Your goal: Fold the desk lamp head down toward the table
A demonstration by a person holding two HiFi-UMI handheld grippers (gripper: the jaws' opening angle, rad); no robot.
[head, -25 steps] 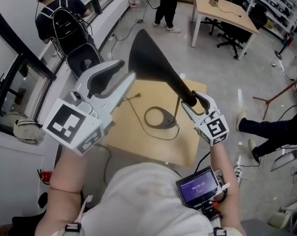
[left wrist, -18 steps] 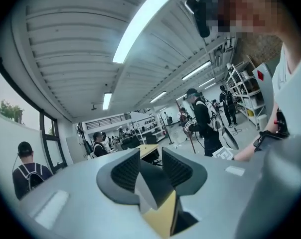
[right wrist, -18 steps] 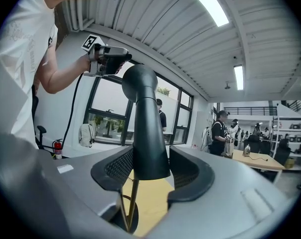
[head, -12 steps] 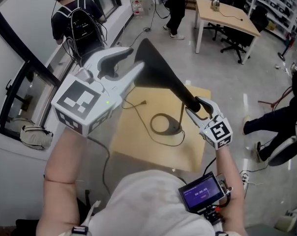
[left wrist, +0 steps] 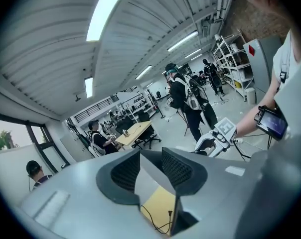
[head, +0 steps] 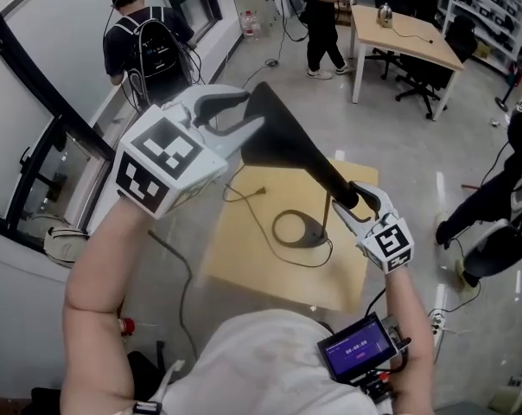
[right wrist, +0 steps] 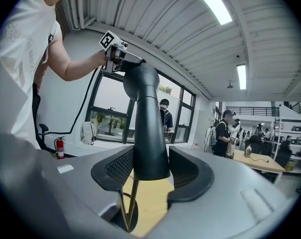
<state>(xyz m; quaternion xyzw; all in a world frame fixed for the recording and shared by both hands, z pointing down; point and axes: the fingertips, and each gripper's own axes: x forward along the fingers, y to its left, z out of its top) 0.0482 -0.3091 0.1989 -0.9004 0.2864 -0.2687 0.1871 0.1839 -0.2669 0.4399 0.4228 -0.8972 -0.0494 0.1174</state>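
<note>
Person's kit, quick notes:
- white short-sleeve T-shirt (head: 261, 357), faint pale print on front
- left gripper (head: 248, 115): chunky light-grey moulded shell, rounded edges, white marker cube (head: 162, 164) with bold black squares at near end
- right gripper (head: 346, 195): same grey shell, own black-and-white cube (head: 389, 242)
- jaw pads (left wrist: 126, 171) dark grey, fine grid texture, set in curved dark surrounds
- small black screen unit (head: 358, 347), purple display, down by right forearm; thin black cable (head: 375, 301) just above it
</note>
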